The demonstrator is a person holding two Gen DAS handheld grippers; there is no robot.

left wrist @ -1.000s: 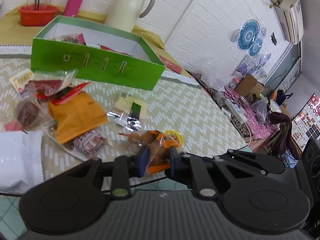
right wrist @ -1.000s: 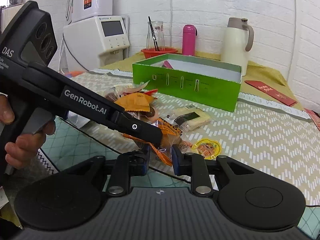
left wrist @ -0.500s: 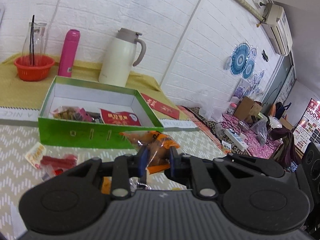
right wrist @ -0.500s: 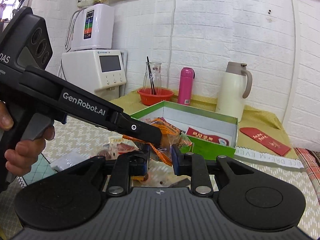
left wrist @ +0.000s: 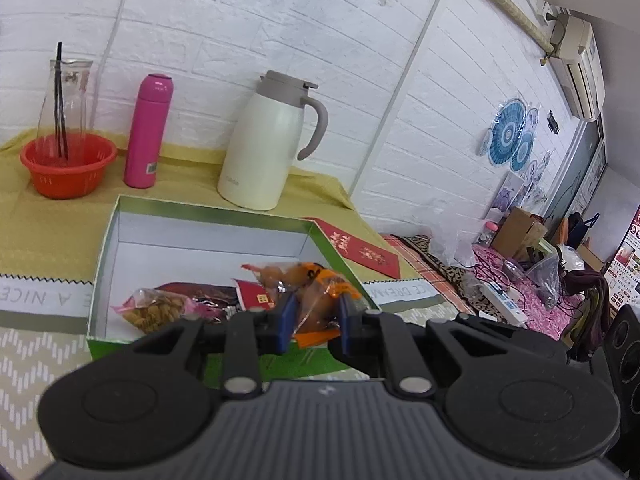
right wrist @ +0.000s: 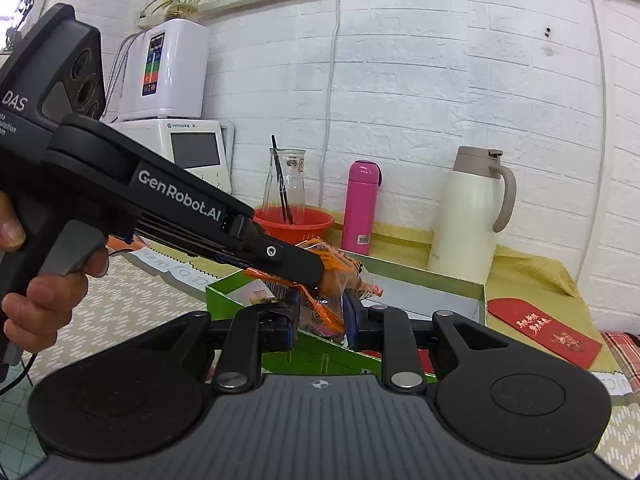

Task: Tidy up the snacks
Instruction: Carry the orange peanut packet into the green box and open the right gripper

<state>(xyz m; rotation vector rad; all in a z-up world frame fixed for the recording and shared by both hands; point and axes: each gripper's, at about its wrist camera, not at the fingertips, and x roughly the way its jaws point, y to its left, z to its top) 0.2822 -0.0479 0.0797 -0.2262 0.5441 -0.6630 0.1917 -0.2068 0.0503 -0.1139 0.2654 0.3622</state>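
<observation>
An orange and clear snack packet (left wrist: 310,294) is held in the air over the near edge of the open green box (left wrist: 208,210). My left gripper (left wrist: 314,320) is shut on it. My right gripper (right wrist: 320,312) is shut on the same snack packet (right wrist: 332,276) from the other side. The left gripper also shows in the right wrist view (right wrist: 304,264), reaching in from the left. Inside the box lie a clear bag of brown snacks (left wrist: 154,306) and a red packet (left wrist: 256,294). The green box also shows in the right wrist view (right wrist: 436,280).
Behind the box stand a white thermos jug (left wrist: 268,140), a pink bottle (left wrist: 147,124) and a red basket (left wrist: 66,162) holding a glass carafe. A red envelope (left wrist: 360,246) lies right of the box. A white appliance (right wrist: 176,120) stands at the far left.
Both grippers have lifted the orange packet off the table and carried it forward to the box. The loose snacks on the table have dropped out of view.
</observation>
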